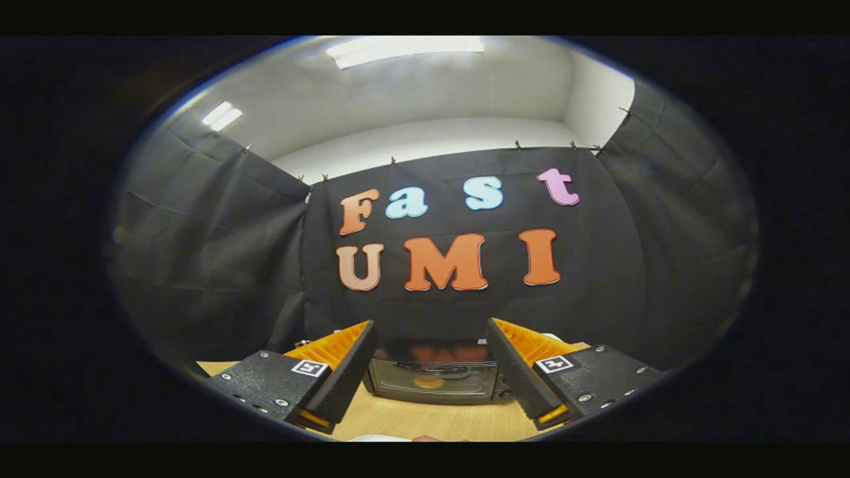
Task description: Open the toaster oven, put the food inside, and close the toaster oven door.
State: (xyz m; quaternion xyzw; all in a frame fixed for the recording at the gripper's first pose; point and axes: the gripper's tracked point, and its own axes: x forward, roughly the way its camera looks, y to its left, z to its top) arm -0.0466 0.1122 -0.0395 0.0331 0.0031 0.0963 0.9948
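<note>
A dark toaster oven stands on the wooden table, beyond my fingers and centred in the gap between them. Its glass door looks closed, and something round and orange shows dimly through the glass. My gripper is open, its two fingers spread wide, well back from the oven with nothing between them. At the near table edge a pale rim and a small reddish bit peek in; I cannot tell what they are.
Black cloth walls close the booth behind and on both sides of the oven. Bare wooden tabletop lies between my fingers and the oven front. A small white shape shows just past the right finger.
</note>
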